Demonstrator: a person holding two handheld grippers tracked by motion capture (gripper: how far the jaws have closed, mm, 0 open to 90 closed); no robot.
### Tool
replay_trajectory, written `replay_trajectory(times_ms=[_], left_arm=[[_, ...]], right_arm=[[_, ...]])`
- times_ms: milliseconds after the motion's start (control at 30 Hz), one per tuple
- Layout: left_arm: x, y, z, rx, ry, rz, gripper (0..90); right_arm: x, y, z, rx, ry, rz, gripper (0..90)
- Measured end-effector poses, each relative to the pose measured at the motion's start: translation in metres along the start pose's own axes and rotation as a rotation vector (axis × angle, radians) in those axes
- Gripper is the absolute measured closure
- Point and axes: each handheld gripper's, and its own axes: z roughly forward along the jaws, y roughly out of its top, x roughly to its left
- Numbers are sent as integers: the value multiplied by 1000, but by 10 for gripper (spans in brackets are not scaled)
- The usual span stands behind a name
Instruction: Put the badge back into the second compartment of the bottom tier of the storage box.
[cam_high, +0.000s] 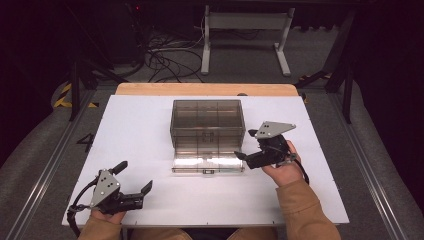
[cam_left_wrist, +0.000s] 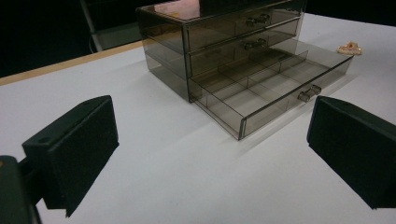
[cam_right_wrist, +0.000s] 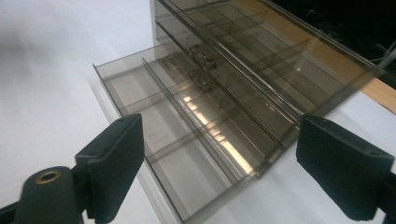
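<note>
The drawer box (cam_high: 207, 122) is standing with its bottom drawer (cam_high: 208, 161) pulled out; the left gripper (cam_high: 134, 179) and the right gripper (cam_high: 246, 145) are both gaping, holding nothing.

Your sleeves (cam_high: 305, 210) are tan, cuffed at both wrists; each gripper is black with blocky, flat-faced jaws; a grey three-cornered plate (cam_high: 270, 129), dotted with screws, tops the right gripper (cam_high: 246, 145); the left gripper (cam_high: 134, 177) trails a black cable (cam_high: 75, 207) at 7 o'clock.

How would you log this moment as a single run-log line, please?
left gripper: open, near table front edge | right gripper: open, beside drawer unit | bottom drawer: pulled out, looks empty | upper drawers: shut
</note>
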Motion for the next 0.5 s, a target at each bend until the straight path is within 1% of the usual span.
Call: replay_trajectory(times_ms=[67,200,267,367,433,500], left_arm=[[0,0,0,0,0,1,26],[1,0,0,-3,5,2,27],[1,0,-1,0,3,-1,27],[1,0,-1,0,4,-1,27],[1,0,-1,1,5,0,27],[1,0,-1,0,5,1,27]], right_arm=[[-3,-5,-5,-4,-16,10,174],[-7,-12,-11,-10,-25,24,188],[-8,-17,-13,-15,-21,38,203],[-10,-25,-15,-17,-27,55,186],[-11,-30,-16,-10,-44,61,179],[-13,-34,-17,-6,-48,73,179]])
